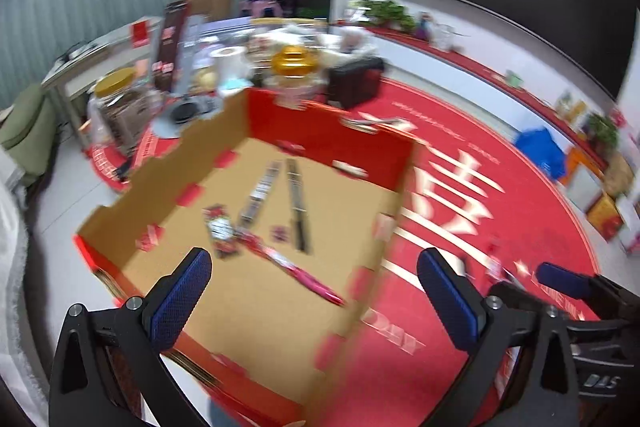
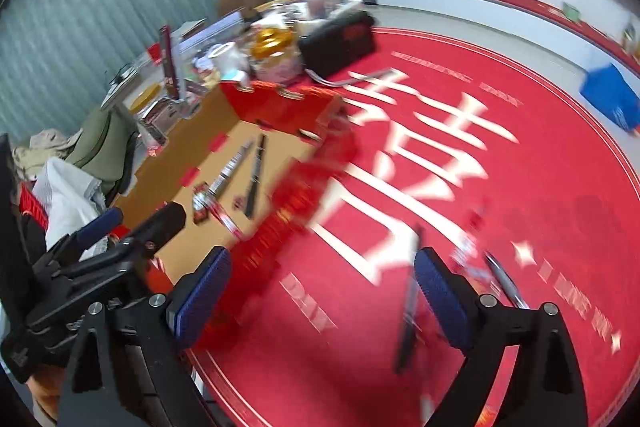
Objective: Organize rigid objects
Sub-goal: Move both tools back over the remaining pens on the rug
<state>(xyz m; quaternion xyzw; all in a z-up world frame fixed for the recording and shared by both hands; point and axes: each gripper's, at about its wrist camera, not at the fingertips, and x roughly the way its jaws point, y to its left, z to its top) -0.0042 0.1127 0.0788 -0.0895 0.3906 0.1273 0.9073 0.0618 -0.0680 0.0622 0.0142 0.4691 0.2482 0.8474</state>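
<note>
Lying loose on the red worktop (image 2: pixel 520 155): dark stick (image 2: pixel 409 303), long axis running away from camera, just inside right gripper (image 2: pixel 322 291)'s right finger | silver pen (image 2: pixel 505 281) just outside it | right nearer | both grippers wide open, empty | left gripper (image 1: pixel 314 291) over cardboard box (image 1: pixel 280 307)

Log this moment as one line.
left gripper open over box | right gripper open over red mat | pens in box
</note>
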